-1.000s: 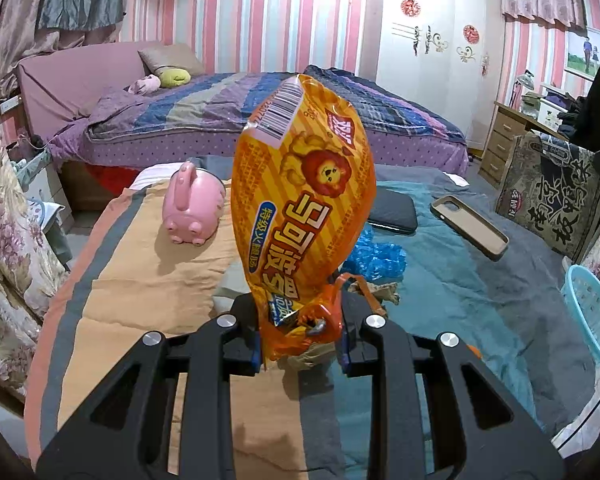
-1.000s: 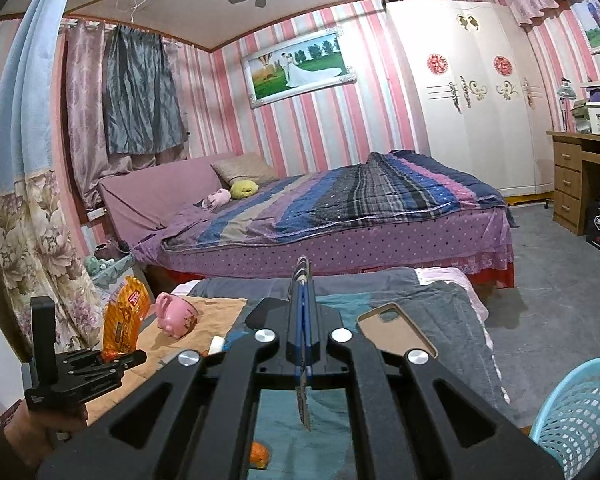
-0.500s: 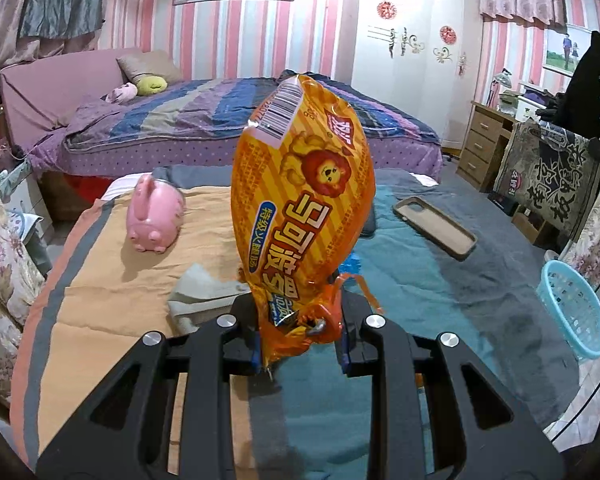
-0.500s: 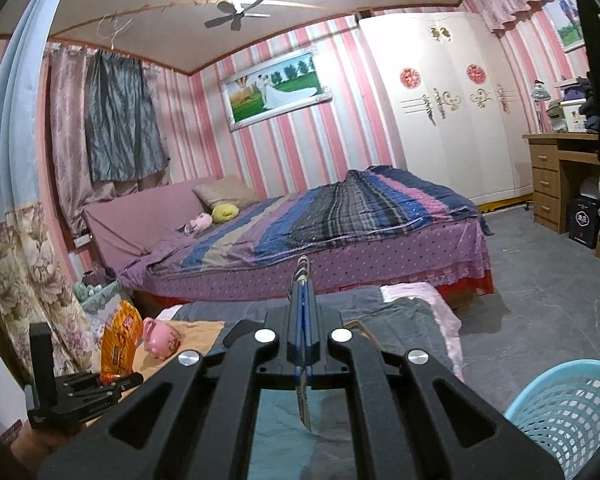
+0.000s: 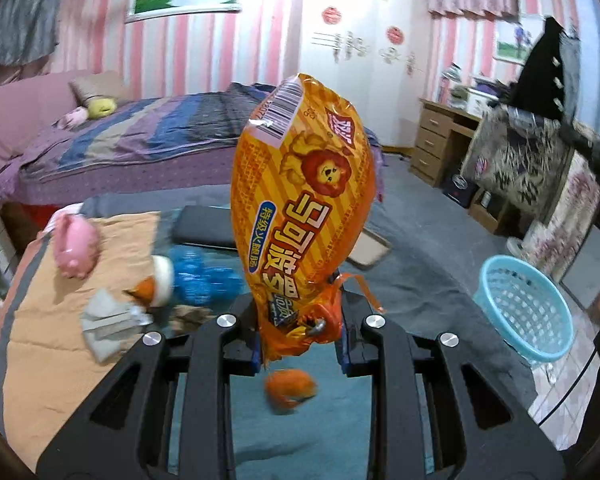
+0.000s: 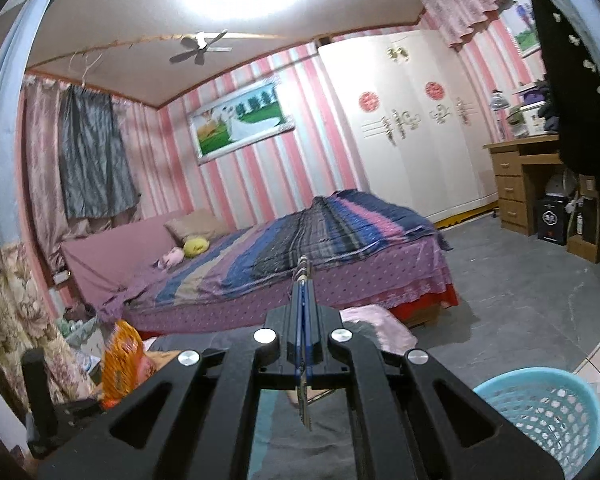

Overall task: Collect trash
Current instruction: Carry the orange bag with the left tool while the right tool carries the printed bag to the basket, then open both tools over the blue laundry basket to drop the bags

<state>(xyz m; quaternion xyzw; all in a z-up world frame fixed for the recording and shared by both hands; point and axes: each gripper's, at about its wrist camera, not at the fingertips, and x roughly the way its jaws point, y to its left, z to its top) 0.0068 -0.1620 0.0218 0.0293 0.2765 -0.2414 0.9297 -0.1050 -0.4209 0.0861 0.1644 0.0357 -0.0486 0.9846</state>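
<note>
My left gripper (image 5: pixel 300 336) is shut on the bottom of an orange snack bag (image 5: pixel 304 208) with a lion on it and holds it upright above the low bed. The bag also shows in the right wrist view (image 6: pixel 122 356). A light blue plastic basket (image 5: pixel 524 304) stands on the floor to the right; it also shows in the right wrist view (image 6: pixel 548 412). My right gripper (image 6: pixel 303 344) is shut on a thin flat wrapper (image 6: pixel 303 408) seen edge-on. On the bed lie a blue wrapper (image 5: pixel 204 280), an orange scrap (image 5: pixel 290 390) and grey crumpled paper (image 5: pixel 108 320).
A pink pig toy (image 5: pixel 78 246), a dark pouch (image 5: pixel 204 228) and a phone case (image 5: pixel 370 250) lie on the low bed. A large striped bed (image 6: pixel 300 236), a white wardrobe (image 6: pixel 412 120) and a wooden desk (image 6: pixel 520 184) stand beyond.
My left gripper has swung right with the snack bag, so the blue basket is now nearer and more central. My right gripper has tilted up and turned right, still shut on the wrapper.
</note>
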